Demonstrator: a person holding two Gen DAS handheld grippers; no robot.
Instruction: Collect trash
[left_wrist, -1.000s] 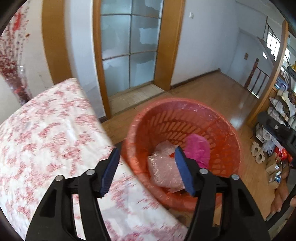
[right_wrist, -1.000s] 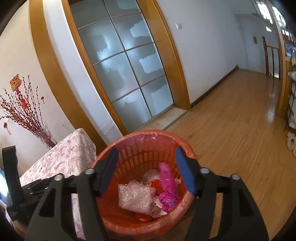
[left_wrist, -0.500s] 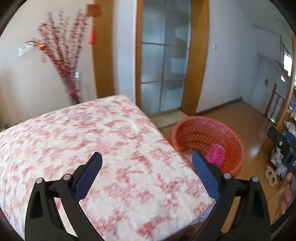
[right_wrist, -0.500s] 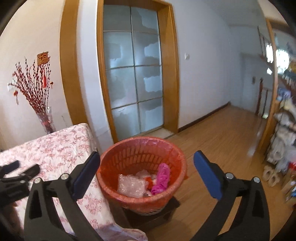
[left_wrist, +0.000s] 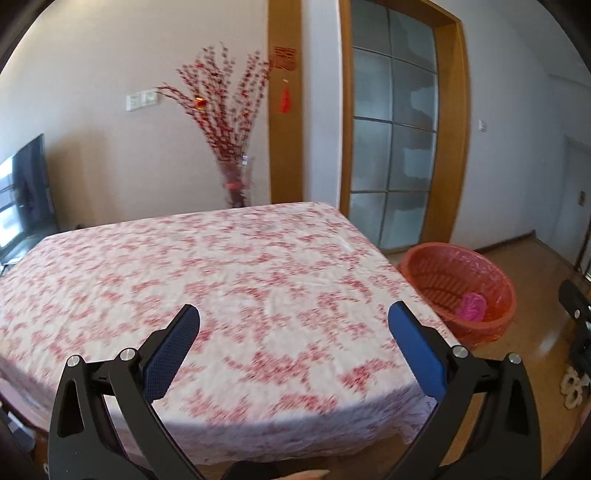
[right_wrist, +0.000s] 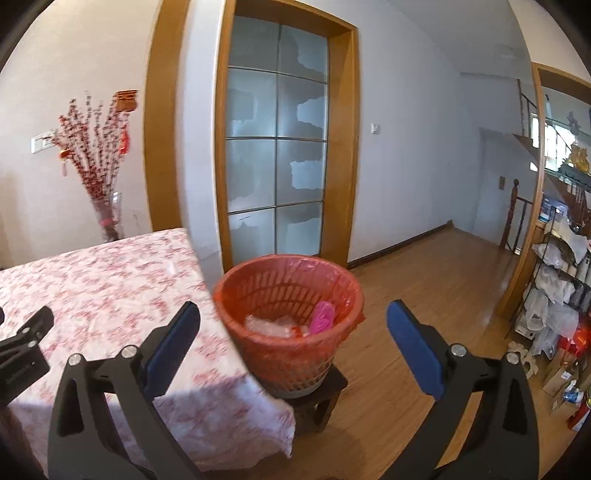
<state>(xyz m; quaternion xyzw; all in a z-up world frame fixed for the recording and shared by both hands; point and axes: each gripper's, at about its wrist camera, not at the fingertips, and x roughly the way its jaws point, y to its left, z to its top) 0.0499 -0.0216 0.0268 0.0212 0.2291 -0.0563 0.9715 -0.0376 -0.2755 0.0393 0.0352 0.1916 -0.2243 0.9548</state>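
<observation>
An orange trash basket (right_wrist: 291, 295) with a red liner stands on a dark stool right of the table; it also shows in the left wrist view (left_wrist: 461, 280). It holds clear bubble wrap (right_wrist: 269, 325) and pink trash (right_wrist: 323, 320), the pink also seen from the left (left_wrist: 471, 305). My left gripper (left_wrist: 293, 349) is open and empty above the near part of the floral tablecloth (left_wrist: 207, 273). My right gripper (right_wrist: 293, 341) is open and empty, held back from the basket at the table's corner (right_wrist: 110, 288).
A vase of red branches (left_wrist: 236, 181) stands behind the table. A TV (left_wrist: 26, 192) is at far left. A glass door (right_wrist: 275, 162) is behind the basket. Wire shelves with bags (right_wrist: 557, 280) line the right. Wooden floor (right_wrist: 424, 295) lies beyond the basket.
Both grippers pulled up and back from over the basket and opened wider. The left one swung left over the table; the basket now sits smaller and farther in both views.
</observation>
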